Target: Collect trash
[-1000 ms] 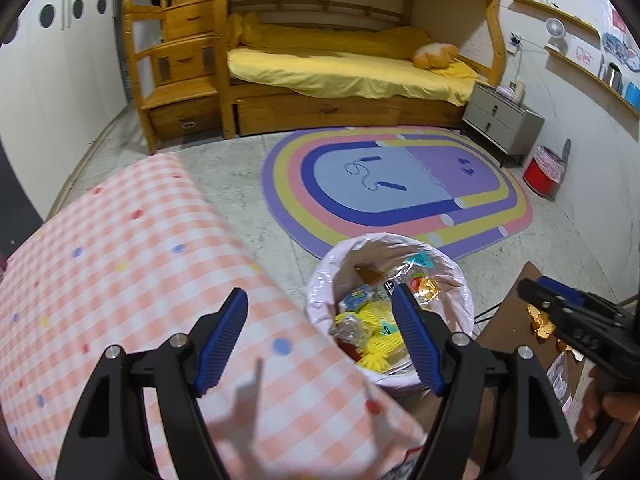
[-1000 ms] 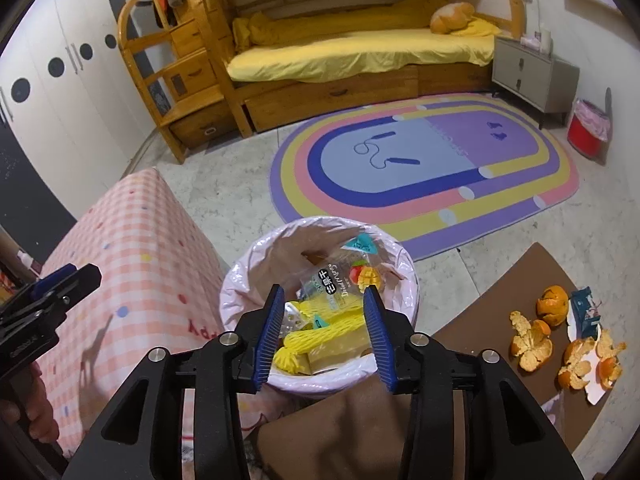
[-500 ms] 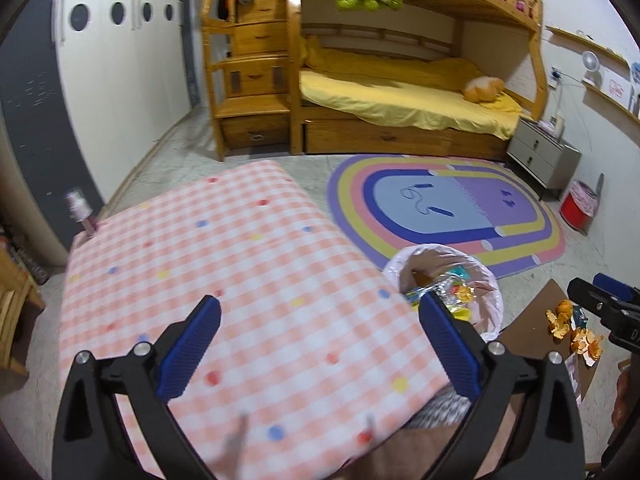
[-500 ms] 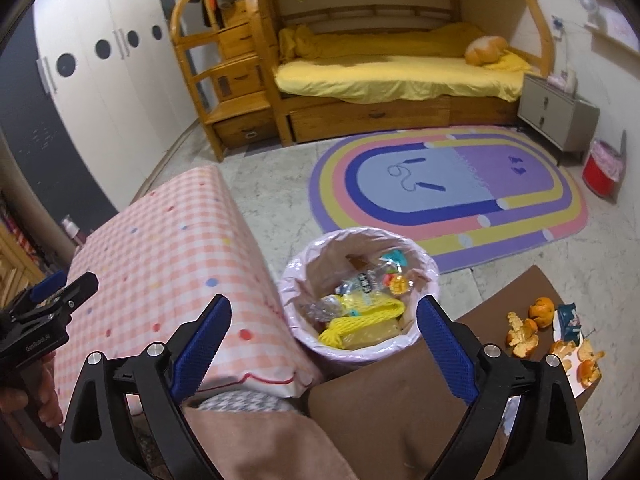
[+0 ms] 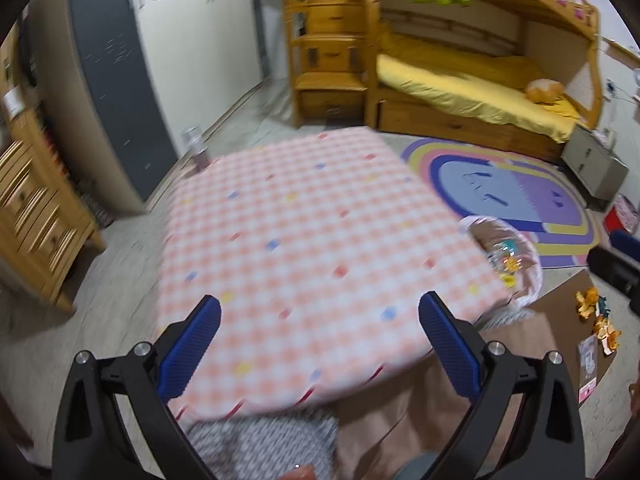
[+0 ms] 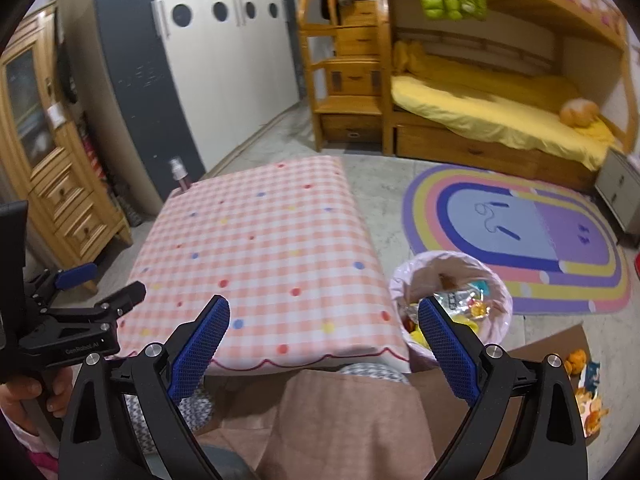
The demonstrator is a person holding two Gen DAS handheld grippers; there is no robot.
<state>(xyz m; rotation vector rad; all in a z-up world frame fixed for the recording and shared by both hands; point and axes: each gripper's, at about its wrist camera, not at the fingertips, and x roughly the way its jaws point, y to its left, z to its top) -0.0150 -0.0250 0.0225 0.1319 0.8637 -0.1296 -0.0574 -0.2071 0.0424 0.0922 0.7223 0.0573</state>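
Note:
A bin lined with a pale pink bag (image 6: 500, 280) stands on the floor right of the checked table and holds wrappers and yellow trash; it also shows in the left wrist view (image 5: 528, 248). Orange peels (image 6: 576, 360) and wrappers lie on brown cardboard (image 6: 552, 340) at the lower right, also in the left wrist view (image 5: 588, 300). My left gripper (image 5: 320, 344) is open and empty above the table's near edge. My right gripper (image 6: 324, 344) is open and empty, above the table edge and left of the bin.
A low table with a pink checked cloth (image 6: 260, 248) fills the middle. A spray bottle (image 6: 178, 172) stands behind its far corner. A wooden cabinet (image 6: 52, 184) is on the left, a bunk bed (image 6: 500, 120) and striped rug (image 6: 520, 232) beyond.
Both grippers have pulled back and up, away from the bin. The right jaws opened wide after hanging over the bin; the yellow trash lies in the bin. The whole table has come into view.

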